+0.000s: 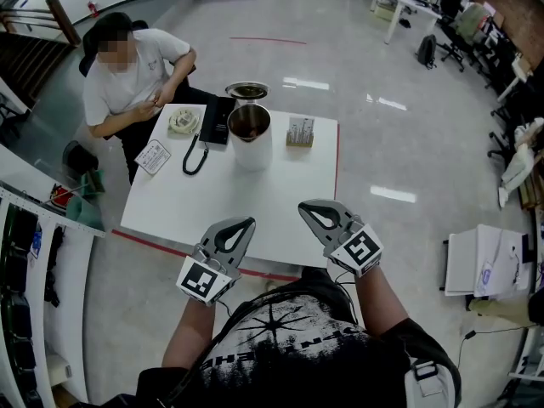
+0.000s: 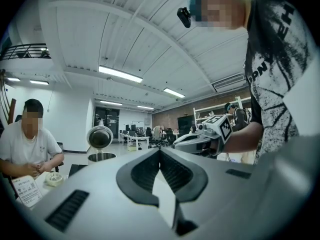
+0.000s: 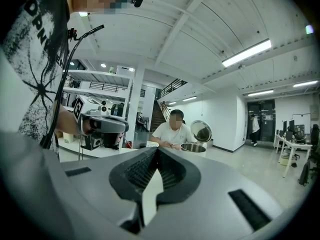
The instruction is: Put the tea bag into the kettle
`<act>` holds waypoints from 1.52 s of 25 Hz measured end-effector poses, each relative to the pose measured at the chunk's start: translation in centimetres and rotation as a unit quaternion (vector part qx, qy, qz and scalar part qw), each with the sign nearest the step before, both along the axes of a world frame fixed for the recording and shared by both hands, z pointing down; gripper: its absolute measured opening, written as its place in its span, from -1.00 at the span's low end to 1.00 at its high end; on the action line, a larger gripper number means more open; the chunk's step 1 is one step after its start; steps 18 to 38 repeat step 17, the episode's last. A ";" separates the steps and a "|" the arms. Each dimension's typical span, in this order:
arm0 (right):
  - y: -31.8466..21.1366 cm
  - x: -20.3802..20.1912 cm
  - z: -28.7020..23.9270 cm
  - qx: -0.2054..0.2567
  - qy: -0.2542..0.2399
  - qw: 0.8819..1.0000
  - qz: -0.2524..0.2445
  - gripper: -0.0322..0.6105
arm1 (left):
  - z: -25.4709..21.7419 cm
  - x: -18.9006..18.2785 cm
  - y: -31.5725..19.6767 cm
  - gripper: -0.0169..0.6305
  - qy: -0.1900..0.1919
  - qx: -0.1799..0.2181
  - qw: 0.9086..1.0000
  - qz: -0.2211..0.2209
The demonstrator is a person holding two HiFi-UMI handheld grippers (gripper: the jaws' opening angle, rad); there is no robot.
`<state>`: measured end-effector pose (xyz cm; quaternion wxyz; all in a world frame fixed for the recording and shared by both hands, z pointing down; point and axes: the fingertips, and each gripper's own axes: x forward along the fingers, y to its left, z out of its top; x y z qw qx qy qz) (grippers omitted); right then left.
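The white kettle with a steel rim and round lid flipped open (image 1: 250, 134) stands on the white square table (image 1: 280, 202), well ahead of both grippers. Just to its right is a small box of upright packets (image 1: 299, 132); whether these are tea bags is too small to tell. The left gripper (image 1: 242, 225) and the right gripper (image 1: 308, 206) hover over the near table edge, each with its jaws together and nothing between them. A seated person in a white shirt (image 1: 132, 66) is at the far left corner.
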<state>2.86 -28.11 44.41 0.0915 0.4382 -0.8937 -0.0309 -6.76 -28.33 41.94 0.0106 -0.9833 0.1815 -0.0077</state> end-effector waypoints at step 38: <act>1.0 -1.5 -0.8 0.011 0.012 1.000 -0.003 -0.87 | 0.3 -1.9 1.0 -0.91 -0.006 0.006 1.000 -0.007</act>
